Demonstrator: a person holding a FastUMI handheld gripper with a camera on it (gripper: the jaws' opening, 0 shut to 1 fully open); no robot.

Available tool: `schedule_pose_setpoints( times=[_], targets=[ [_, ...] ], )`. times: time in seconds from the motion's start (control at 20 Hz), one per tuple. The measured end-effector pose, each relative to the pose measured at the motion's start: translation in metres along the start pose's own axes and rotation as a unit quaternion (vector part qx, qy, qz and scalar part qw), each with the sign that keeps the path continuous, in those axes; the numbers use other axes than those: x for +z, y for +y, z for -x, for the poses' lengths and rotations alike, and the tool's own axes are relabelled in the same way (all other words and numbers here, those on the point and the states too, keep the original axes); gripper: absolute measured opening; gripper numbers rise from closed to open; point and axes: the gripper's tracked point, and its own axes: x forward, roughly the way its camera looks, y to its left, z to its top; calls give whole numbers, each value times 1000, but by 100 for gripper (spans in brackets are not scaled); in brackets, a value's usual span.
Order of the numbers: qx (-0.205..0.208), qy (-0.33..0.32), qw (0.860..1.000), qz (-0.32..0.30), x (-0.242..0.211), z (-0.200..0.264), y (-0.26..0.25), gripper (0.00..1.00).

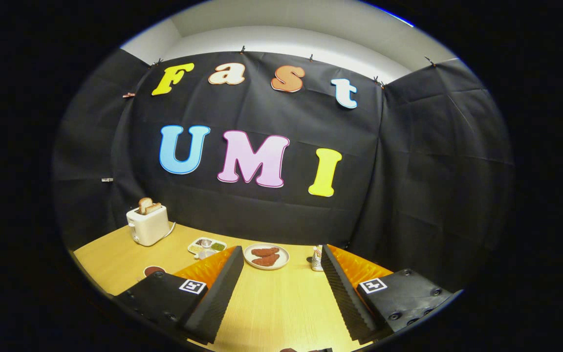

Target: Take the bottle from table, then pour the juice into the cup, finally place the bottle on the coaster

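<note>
The light wooden surface (pixel 271 303) stretches ahead to the black cloth wall. The hand-held gripper (pixel 281 266) hangs above it, its fingers spread wide with nothing between them. A white toaster (pixel 147 225) holding two slices stands far left. Beyond the fingertips lies a round white plate (pixel 266 256) of brown pieces. A small round dark coaster (pixel 154 270) sits just left of the left finger. A small clear bottle-like item (pixel 316 258) peeks beside the right fingertip.

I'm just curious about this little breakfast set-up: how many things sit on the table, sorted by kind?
Toaster, with toast in it: 1
Round plate of brown food: 1
Divided tray: 1
Dark round item beside one finger: 1
Small pale object, partly hidden: 1
Total: 5
The hand-held gripper is open, with bare wooden table between its fingers.
</note>
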Motion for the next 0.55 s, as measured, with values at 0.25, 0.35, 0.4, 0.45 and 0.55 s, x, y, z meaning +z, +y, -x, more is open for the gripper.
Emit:
schedule_pose_setpoints(
  times=[0.25, 0.35, 0.4, 0.45, 0.55],
  targets=[
    [3, 0, 1000, -19, 2, 3, -2, 98],
    [18, -4, 999, -28, 2, -7, 3, 97],
    [29, -7, 999, -26, 2, -12, 5, 98],
    [42, -5, 999, -20, 0, -18, 8, 98],
    [63, -4, 998, -8, -3, -26, 7, 97]
  ],
)
